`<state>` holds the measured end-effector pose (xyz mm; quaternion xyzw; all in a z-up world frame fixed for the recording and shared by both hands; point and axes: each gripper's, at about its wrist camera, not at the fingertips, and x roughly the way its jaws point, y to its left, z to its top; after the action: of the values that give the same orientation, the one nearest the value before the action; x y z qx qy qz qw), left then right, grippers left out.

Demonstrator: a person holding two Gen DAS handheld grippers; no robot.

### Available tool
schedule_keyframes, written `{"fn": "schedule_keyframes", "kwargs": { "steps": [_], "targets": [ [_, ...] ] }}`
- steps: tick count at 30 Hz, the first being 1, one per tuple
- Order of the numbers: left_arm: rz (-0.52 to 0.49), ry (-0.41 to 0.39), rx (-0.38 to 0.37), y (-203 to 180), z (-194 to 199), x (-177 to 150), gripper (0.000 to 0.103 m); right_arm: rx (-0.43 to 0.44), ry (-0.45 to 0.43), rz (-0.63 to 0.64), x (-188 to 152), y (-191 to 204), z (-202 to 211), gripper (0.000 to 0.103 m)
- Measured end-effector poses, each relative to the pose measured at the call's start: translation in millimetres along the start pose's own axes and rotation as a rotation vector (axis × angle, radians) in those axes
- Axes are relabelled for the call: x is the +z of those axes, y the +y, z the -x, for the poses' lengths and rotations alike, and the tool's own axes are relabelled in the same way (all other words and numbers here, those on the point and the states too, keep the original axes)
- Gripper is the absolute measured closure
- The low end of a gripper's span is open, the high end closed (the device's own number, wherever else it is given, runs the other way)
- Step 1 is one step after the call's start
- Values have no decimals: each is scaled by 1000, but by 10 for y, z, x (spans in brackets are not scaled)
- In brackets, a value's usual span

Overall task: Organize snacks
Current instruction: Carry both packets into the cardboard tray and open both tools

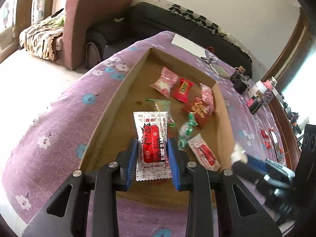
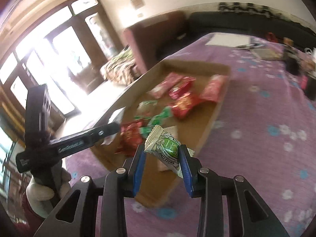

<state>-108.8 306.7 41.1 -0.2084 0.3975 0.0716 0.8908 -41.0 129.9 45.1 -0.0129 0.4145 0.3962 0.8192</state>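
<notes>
A shallow cardboard tray (image 1: 126, 83) lies on a purple flowered tablecloth and holds several red, pink and green snack packets. My left gripper (image 1: 152, 144) is shut on a white and red "ALL'S WELL" packet (image 1: 151, 138) and holds it over the tray's near end. My right gripper (image 2: 161, 151) is shut on a cream and green candy packet (image 2: 167, 148) and holds it above the tray's near right corner (image 2: 217, 106). The left gripper's black body (image 2: 79, 142) shows in the right wrist view, over the tray's left side.
Loose red candies (image 1: 265, 136) lie on the cloth right of the tray. Black clips and small boxes (image 1: 252, 90) stand at the far right, with a white sheet (image 1: 187, 43) and a notebook behind the tray. A dark sofa and a pink armchair (image 1: 86, 23) stand beyond the table.
</notes>
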Motion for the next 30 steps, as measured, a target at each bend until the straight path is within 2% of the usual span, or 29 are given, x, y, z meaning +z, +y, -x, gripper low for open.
{"fn": "schedule_keyframes", "kwargs": {
  "steps": [4, 9, 11, 12, 13, 16, 30],
  "targets": [
    [-1, 3, 32, 47, -25, 11, 75, 12, 41, 37, -4, 198, -209, 68],
    [-33, -21, 84, 5, 0, 9, 72, -14, 77, 76, -36, 357, -423, 68],
    [-44, -25, 91, -22, 17, 14, 63, -19, 84, 86, -48, 385, -479, 68],
    [-46, -31, 94, -39, 42, 14, 49, -21, 86, 86, -54, 391, -497, 66],
    [-47, -41, 96, -49, 64, 14, 41, -23, 85, 87, -58, 396, -511, 66],
    [-61, -73, 107, -93, 156, 15, 40, -29, 77, 108, -66, 432, -512, 63],
    [-120, -104, 103, -363, 362, -19, 40, -40, -20, 104, -102, 438, -169, 57]
  ]
}}
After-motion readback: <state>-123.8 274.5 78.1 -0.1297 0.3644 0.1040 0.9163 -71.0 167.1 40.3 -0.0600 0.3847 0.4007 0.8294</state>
